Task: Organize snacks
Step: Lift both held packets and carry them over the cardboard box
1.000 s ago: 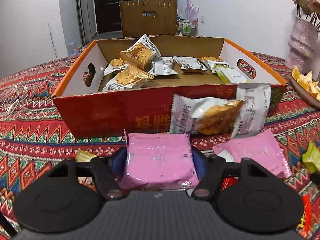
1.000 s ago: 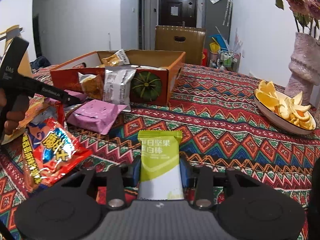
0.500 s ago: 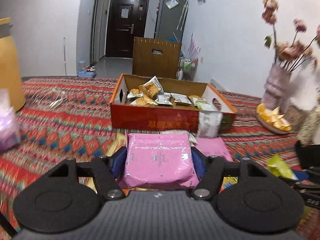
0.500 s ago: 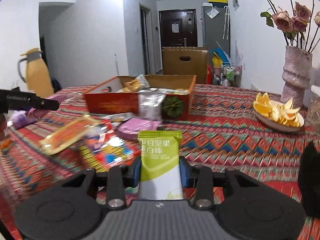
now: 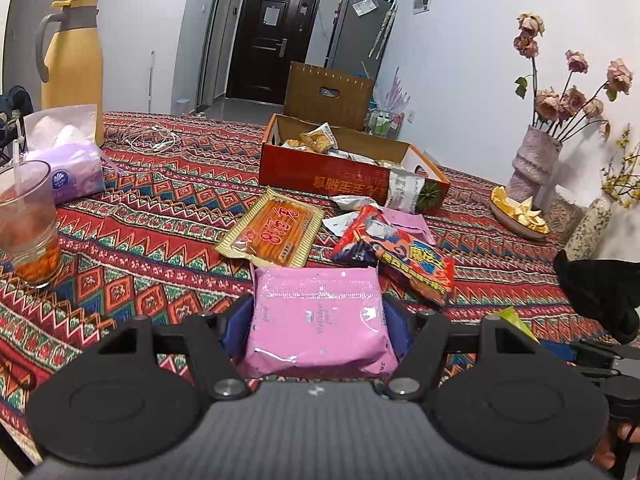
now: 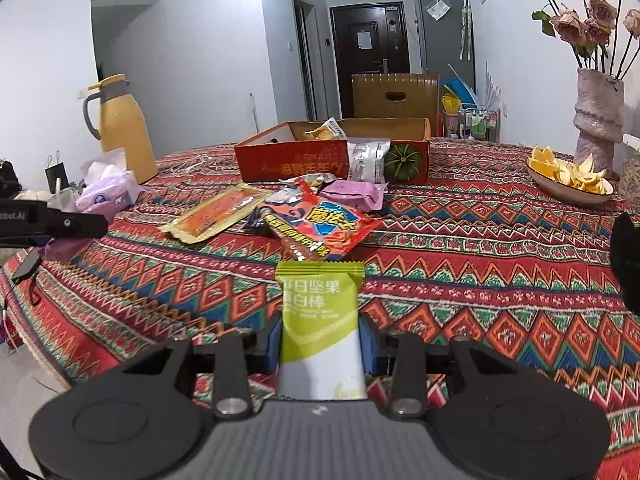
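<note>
Left wrist view: the left gripper (image 5: 318, 316) pinches a pink packet (image 5: 318, 320) between its blue pads, held above the patterned tablecloth (image 5: 160, 216).
Right wrist view: the right gripper (image 6: 320, 334) is clamped on a green-and-white nut bar (image 6: 320, 312), its top edge upright.
Box: the red cardboard box (image 6: 296, 162) sits well beyond both grippers, with several snack packs inside.
Loose snacks: an orange-and-gold pack (image 5: 272, 228) and a red crisp bag (image 5: 400, 256) lie between the grippers and the box; a second pink packet (image 6: 352, 194) lies just before it.
Silver pack: a silver sachet (image 6: 366, 158) leans on the box front.
Surroundings: yellow jug (image 5: 72, 68), tissue pack (image 5: 68, 164), glass (image 5: 26, 224) at left; fruit plate (image 6: 570, 180) and vase (image 6: 598, 116) at right.
</note>
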